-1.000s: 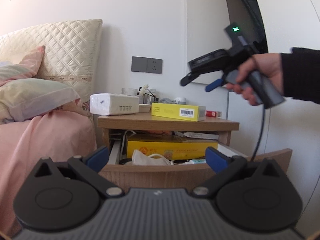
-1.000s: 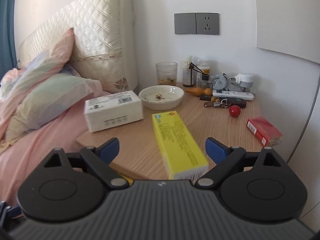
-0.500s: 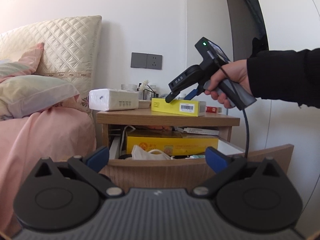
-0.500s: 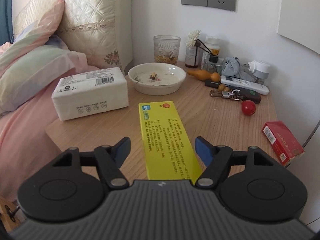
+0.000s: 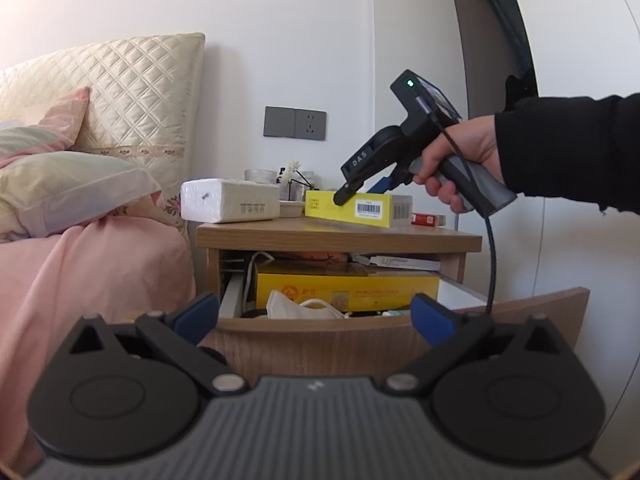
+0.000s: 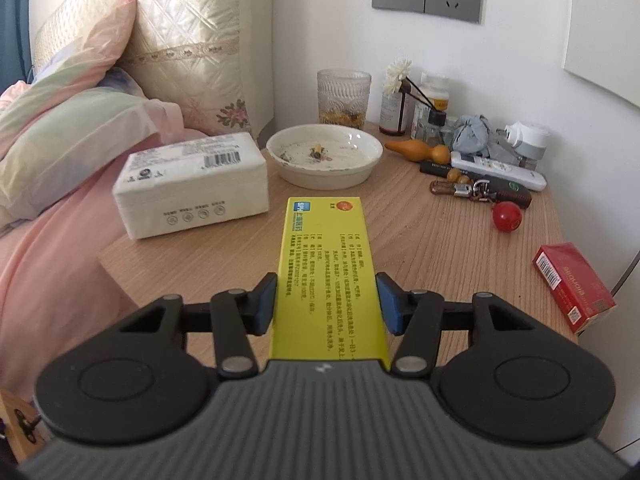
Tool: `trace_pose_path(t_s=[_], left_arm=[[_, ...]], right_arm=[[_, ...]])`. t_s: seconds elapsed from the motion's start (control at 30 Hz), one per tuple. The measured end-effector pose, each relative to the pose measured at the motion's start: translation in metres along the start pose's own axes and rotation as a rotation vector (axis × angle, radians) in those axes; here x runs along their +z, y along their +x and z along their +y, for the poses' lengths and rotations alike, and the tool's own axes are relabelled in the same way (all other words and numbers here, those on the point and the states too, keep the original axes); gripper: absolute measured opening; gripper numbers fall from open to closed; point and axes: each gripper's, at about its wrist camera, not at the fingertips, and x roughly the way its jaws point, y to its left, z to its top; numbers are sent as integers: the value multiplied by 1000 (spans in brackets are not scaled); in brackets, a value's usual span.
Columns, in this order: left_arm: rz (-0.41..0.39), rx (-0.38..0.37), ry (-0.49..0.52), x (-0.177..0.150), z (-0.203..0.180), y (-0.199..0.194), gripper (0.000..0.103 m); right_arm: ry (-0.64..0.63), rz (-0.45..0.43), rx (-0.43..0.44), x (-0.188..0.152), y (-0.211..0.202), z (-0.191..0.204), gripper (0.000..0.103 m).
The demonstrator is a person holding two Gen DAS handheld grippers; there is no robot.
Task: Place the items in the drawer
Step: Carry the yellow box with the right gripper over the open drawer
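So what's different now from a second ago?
The right hand-held gripper came down over the yellow box on the nightstand, and its jaws have been closing onto the box's sides. The left hand-held gripper stayed open before the open drawer; the box hasn't moved.

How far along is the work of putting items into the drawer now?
Done: the drawer stands open, with things inside. In hand: the right tongs have just been closing, pads on the sides of the yellow box, which lies on the nightstand. Left: carry it into the drawer.

The right claw [image 6: 326, 304] has just been closing, its pads touching the yellow box [image 6: 326, 256] (lying on the nightstand [image 6: 440, 256]).
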Motion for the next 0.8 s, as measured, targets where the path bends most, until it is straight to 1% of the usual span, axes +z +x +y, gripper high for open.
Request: trace_pose_path(t_s=[0.23,0.5,0.57,0.67,0.8], left_arm=[[-8,3,11,0,-2,-2,103],[-10,4,25,-1,-5,-3,103],[-9,2,26,-2,-5,-3,103],[-8,-1,26,-2,-6,-3,103],[-4,-1,23,-3,-5,-3,103]], right_arm=[[-32,-29,29,-3,-37,12,55],[-76,-55,124,-24,-90,33,56],[-91,-42,156,-33,-100,39,55],[-138,12,215,-47,-109,48,55],[-199,80,270,-65,-113,57,56]])
